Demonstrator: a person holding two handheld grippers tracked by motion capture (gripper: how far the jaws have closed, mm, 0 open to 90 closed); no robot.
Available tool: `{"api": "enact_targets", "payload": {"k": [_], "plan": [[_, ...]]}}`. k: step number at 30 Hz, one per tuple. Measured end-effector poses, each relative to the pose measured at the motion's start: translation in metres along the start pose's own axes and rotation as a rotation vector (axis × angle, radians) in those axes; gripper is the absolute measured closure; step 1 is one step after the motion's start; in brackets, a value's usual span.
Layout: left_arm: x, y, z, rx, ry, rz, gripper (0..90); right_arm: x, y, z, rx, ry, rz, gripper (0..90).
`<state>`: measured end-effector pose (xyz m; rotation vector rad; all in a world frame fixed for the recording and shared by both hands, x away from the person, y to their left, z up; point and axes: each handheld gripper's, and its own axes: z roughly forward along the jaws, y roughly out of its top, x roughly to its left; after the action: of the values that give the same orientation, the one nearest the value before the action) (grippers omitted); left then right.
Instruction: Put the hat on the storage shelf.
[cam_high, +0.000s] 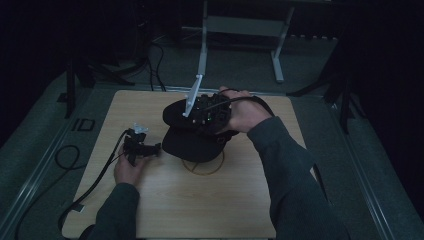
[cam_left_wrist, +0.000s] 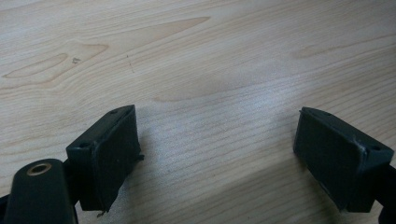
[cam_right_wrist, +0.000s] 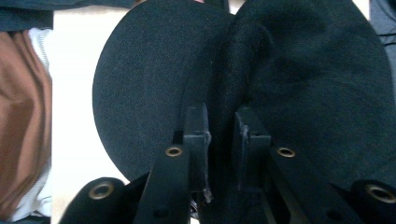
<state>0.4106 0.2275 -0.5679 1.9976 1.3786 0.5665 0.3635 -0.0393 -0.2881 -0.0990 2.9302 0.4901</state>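
Observation:
A black cap (cam_high: 192, 144) lies near the middle of the wooden table (cam_high: 200, 200), its brim toward the front. My right gripper (cam_high: 207, 114) sits on top of it. In the right gripper view the jaws pinch a fold of the cap's black fabric (cam_right_wrist: 229, 93), so the right gripper (cam_right_wrist: 222, 135) is shut on the cap. My left gripper (cam_high: 141, 145) rests low on the table just left of the cap. In the left gripper view its jaws stand wide apart, and between the left gripper's (cam_left_wrist: 217, 154) jaws is bare wood.
A thin circle (cam_high: 205, 167) is drawn on the table under the cap's front. Black cables (cam_high: 95, 180) trail off the table's left side. A metal frame (cam_high: 240, 30) stands on the floor beyond the far edge. Dark floor surrounds the table.

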Motion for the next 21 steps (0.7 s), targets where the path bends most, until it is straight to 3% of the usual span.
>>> {"api": "enact_targets", "payload": {"k": [4, 8, 21], "plan": [[0.0, 0.0, 0.0, 0.0, -0.001, 0.0, 13.7, 0.0, -0.002, -0.001, -0.01, 0.05, 0.011, 70.1], [0.0, 0.0, 0.0, -0.002, -0.001, -0.002, 13.7, -0.001, -0.004, -0.006, -0.017, 0.024, 0.028, 68.7], [0.0, 0.0, 0.0, 0.003, 0.0, 0.002, 13.7, -0.005, -0.022, 0.0, 0.035, 0.022, 0.068, 67.8]]}}
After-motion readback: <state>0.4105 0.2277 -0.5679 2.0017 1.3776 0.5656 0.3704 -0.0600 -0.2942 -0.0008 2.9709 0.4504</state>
